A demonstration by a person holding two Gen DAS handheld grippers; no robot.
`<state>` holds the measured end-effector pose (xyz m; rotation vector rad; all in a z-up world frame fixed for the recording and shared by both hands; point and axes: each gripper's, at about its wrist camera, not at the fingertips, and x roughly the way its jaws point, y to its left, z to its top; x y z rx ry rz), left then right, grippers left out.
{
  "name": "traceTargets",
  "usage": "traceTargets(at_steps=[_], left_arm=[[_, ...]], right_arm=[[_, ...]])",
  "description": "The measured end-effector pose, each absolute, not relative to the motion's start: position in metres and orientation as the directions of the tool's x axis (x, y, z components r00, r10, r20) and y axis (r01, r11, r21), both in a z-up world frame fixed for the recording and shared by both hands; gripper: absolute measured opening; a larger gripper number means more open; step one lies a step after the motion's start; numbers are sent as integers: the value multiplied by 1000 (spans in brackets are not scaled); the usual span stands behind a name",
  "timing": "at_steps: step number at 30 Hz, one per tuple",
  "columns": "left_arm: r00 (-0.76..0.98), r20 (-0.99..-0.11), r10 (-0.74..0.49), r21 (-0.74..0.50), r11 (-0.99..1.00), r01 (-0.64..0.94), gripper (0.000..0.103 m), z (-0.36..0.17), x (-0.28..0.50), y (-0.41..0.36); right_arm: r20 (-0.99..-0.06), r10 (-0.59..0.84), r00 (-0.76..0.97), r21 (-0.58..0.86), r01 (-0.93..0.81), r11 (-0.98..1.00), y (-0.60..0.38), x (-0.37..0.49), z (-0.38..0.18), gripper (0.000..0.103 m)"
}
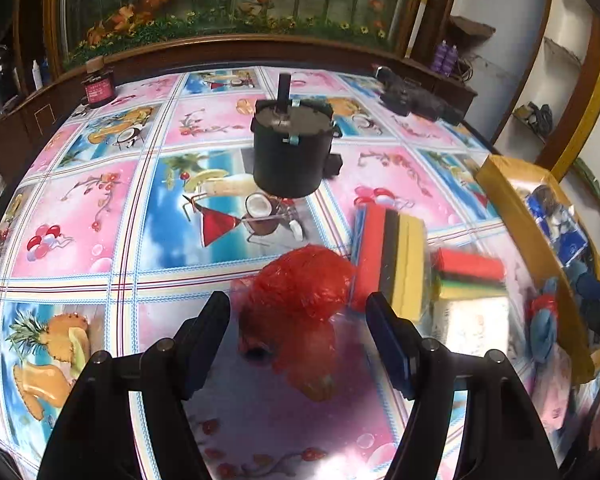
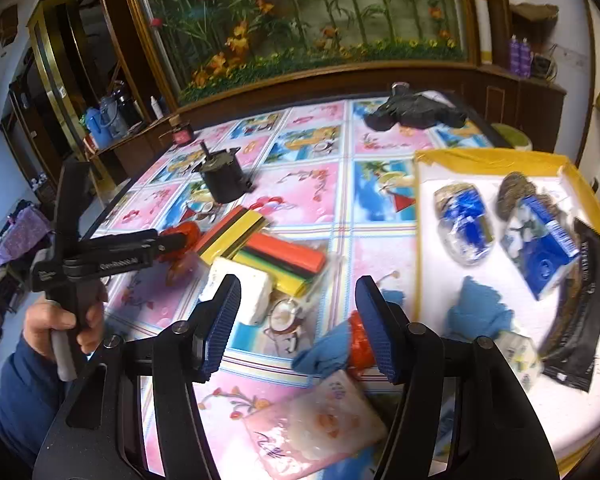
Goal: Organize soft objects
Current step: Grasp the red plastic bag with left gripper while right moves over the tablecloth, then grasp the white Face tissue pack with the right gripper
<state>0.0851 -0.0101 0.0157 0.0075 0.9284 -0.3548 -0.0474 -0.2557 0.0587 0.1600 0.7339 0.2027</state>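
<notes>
Nearest in the left wrist view: left gripper [image 1: 298,320] with fingers spread wide, straddling a crinkled red mesh scrubber [image 1: 300,284] without clamping it; rounded, puffy, no clear long axis. At 2 o'clock from it, a striped sponge pack [image 1: 392,256] standing on edge, long axis running near to far, red, black and yellow layers. Just right, a second striped sponge pack [image 1: 472,276] lying crosswise atop a white block [image 1: 474,320].

Right gripper [image 2: 298,328] likewise spread, holding nothing, blue ribbed pads [image 2: 220,328] over a blue cloth [image 2: 324,350] and, nearer, a glossy pink packet [image 2: 316,428]. At 3 o'clock, a yellow-rimmed tray [image 2: 492,160] with white floor, holding blue-and-white packets and a black pouch, some bare floor between them.

Farther at 12 o'clock: open glossy tablecloth [image 1: 100,216], then a black cylindrical container [image 1: 290,148], then black fabric [image 2: 416,114] near the far edge.
</notes>
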Motion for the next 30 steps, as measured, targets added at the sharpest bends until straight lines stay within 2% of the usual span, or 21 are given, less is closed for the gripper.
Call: traceTargets(at_steps=[4,6,10,17,22,24,28,30], left_arm=[[579,-776,-248,-90,954,287,67,15,81,-13],[576,-785,-227,-81,960,268,41,14,82,-10],[574,-788,-222,-116,970,216,41,16,88,3],[612,-760,-218,-127,974,188,41,27,85,10],[626,-744,-232,-143,971,190,41,34,84,10],[630,-740,-236,-146,970,192,41,35,83,10],[629,-739,-243,-159,969,188,41,35,84,11],[628,-737,-247,-165,968,188,41,35,84,11]], right_arm=[[-675,299,675,254,-168,953,-242,-33,53,60],[-689,326,648,270,-187,944,-232,-24,50,60],[-714,364,598,287,-224,931,-210,-3,42,60],[-776,346,528,254,-241,937,-188,34,18,60],[-799,456,393,332,-344,878,-170,13,4,60],[-806,451,384,306,-381,872,-162,3,5,60],[-816,357,455,163,-411,897,-153,0,12,60],[-822,355,446,150,-432,889,-148,5,12,60]])
